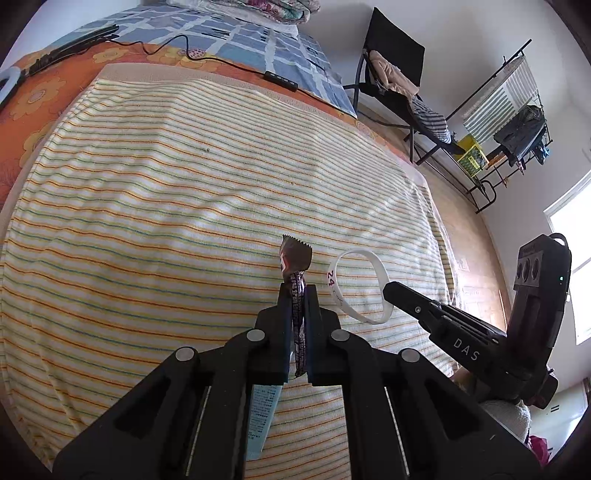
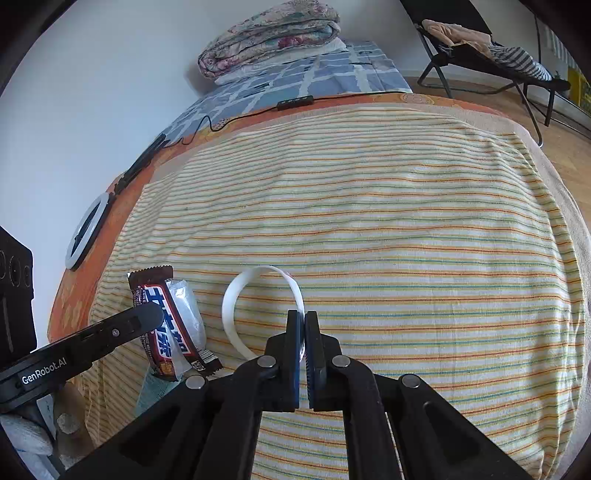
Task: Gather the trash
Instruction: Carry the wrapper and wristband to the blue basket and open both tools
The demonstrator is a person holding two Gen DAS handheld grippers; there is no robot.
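A wrapper (image 1: 295, 266), dark brown with white and red print, stands on edge above a striped towel (image 1: 184, 184), clamped flat between the two pads of the left gripper (image 1: 298, 295); its zigzag-cut end sticks up past the fingertips and its lower end hangs out below the pads. In the right wrist view the same wrapper (image 2: 162, 321) shows its printed face, with a crumpled clear plastic piece (image 2: 186, 306) just behind it. Under the left gripper lies a pale blue packet (image 1: 263, 417) with small print, partly hidden by the gripper's frame. Just right of the wrapper a white band (image 1: 364, 284), a closed loop with "24" in purple on it, stands on its rim on the towel; the right gripper (image 2: 305, 325) has its jaws together on the near side of the band (image 2: 236, 295), pinching the strip between the pads. The towel, with thin orange, green and yellow stripes, covers a bed; beyond it are an orange flowered sheet (image 2: 74, 302) and a blue checked cover (image 1: 229, 33). A black cable with a remote (image 1: 280, 79) runs across the far edge, a ring light (image 2: 86, 230) lies at the left by the wall, and a folded quilt (image 2: 269, 37) sits at the head. A black chair (image 1: 391, 74) draped with clothes stands on the wooden floor to the right.
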